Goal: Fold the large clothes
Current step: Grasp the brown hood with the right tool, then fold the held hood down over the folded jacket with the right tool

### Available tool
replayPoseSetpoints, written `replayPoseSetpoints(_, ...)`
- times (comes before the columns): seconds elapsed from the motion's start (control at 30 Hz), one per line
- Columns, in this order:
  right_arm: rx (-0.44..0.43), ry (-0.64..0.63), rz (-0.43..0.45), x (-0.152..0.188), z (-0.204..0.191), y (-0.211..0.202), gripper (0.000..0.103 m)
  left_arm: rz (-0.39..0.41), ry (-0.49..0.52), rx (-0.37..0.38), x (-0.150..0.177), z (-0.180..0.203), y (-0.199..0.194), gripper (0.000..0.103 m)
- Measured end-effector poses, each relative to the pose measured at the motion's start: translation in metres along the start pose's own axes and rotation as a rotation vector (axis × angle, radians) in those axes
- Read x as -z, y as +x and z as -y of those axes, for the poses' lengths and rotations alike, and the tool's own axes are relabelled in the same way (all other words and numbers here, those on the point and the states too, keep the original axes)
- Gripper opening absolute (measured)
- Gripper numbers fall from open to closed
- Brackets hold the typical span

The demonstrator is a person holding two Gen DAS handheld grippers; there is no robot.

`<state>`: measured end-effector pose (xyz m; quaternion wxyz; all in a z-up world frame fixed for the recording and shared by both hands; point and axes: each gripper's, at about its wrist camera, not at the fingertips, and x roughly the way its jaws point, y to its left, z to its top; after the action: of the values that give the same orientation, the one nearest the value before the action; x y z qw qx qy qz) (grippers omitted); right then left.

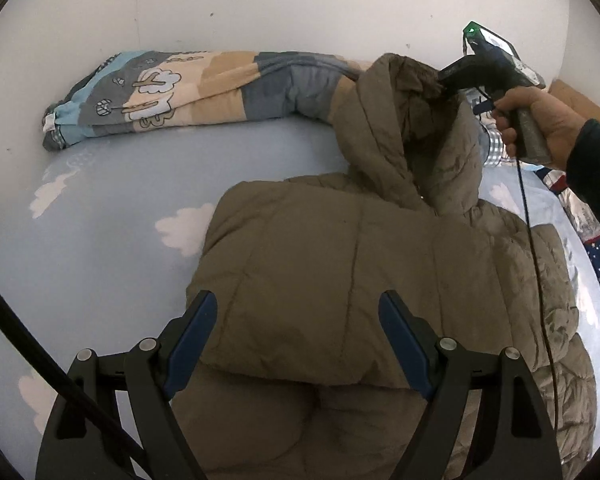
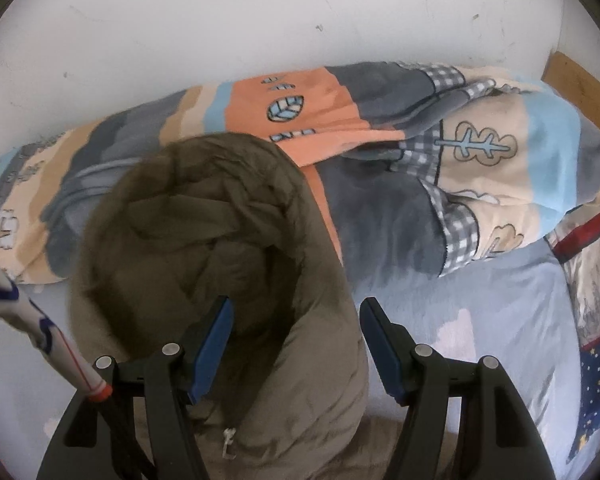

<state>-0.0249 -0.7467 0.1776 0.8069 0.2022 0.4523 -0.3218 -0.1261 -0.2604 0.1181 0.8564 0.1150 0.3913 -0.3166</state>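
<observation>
An olive puffer jacket (image 1: 340, 260) lies on the bed with its sides folded in. Its hood (image 1: 400, 128) stands up at the far end, against a rolled duvet. My left gripper (image 1: 296, 300) hovers open over the jacket's near part, with nothing between its fingers. A hand (image 1: 540, 120) holds my right gripper (image 1: 440, 78) at the hood's top rim. In the right wrist view the right gripper (image 2: 298, 308) is open; the right wall of the hood (image 2: 204, 208) sits between the fingers, both blue pad faces still bare.
A patchwork duvet (image 1: 180, 84) (image 2: 420, 140) is rolled along the white wall. The light blue cloud sheet (image 1: 120, 200) lies bare to the left. Starry patterned bedding (image 2: 596, 360) lies at the right. A black cable (image 1: 536, 280) hangs across the jacket's right side.
</observation>
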Motion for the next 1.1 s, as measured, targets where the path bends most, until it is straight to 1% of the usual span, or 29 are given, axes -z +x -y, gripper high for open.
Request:
replayPoseSetpoints(0.03, -0.006, -0.002, 0.005, 0.001, 0.000, 0.005, 0.070, 0.002, 0.010, -0.008, 0.001, 0.002, 0.001, 0.082)
replayPoseSetpoints(0.07, -0.005, -0.006, 0.009, 0.002, 0.001, 0.009, 0.066, 0.004, 0.024, -0.019, 0.002, 0.004, 0.001, 0.082)
replayPoseSetpoints(0.1, 0.011, -0.012, 0.007, 0.002, 0.001, 0.014, 0.059, 0.004, 0.034, -0.026, 0.003, 0.006, 0.003, 0.082)
replayPoseSetpoints(0.13, 0.014, -0.016, 0.001, 0.003, 0.002, 0.016, 0.032, 0.002, 0.040, -0.030, 0.003, 0.008, 0.003, 0.082)
replayPoseSetpoints(0.17, 0.011, -0.019, -0.003, 0.005, 0.003, 0.017, 0.015, -0.002, 0.045, -0.032, 0.004, 0.008, 0.005, 0.082)
replayPoseSetpoints(0.27, 0.031, -0.033, 0.047, 0.012, 0.009, 0.003, 0.011, 0.000, 0.038, -0.024, 0.003, 0.010, 0.003, 0.082)
replayPoseSetpoints(0.4, -0.018, -0.025, 0.103, 0.026, 0.022, -0.033, 0.010, 0.014, 0.032, -0.013, 0.001, 0.010, -0.004, 0.082)
replayPoseSetpoints(0.5, -0.063, -0.028, 0.123, 0.039, 0.030, -0.063, 0.010, 0.032, 0.018, 0.000, -0.003, 0.009, -0.011, 0.082)
replayPoseSetpoints(0.6, -0.113, -0.035, 0.160, 0.061, 0.038, -0.102, 0.010, 0.049, -0.003, 0.009, -0.006, 0.006, -0.020, 0.082)
replayPoseSetpoints(0.67, -0.129, -0.059, 0.186, 0.076, 0.039, -0.124, 0.010, 0.058, -0.025, 0.021, -0.008, 0.002, -0.025, 0.082)
replayPoseSetpoints(0.8, -0.166, -0.104, 0.237, 0.128, 0.048, -0.171, 0.010, 0.074, -0.053, 0.026, -0.012, -0.005, -0.033, 0.082)
replayPoseSetpoints(0.87, -0.171, -0.110, 0.240, 0.155, 0.055, -0.184, 0.010, 0.082, -0.063, 0.026, -0.013, -0.007, -0.037, 0.082)
replayPoseSetpoints(1.0, -0.192, -0.052, 0.212, 0.212, 0.084, -0.191, 0.010, 0.092, -0.092, 0.032, -0.015, -0.013, -0.041, 0.082)
replayPoseSetpoints(1.07, -0.197, -0.038, 0.181, 0.233, 0.096, -0.184, 0.010, 0.087, -0.112, 0.041, -0.016, -0.016, -0.041, 0.082)
replayPoseSetpoints(1.1, -0.183, -0.037, 0.159, 0.245, 0.101, -0.178, 0.010, 0.082, -0.124, 0.050, -0.016, -0.017, -0.040, 0.082)
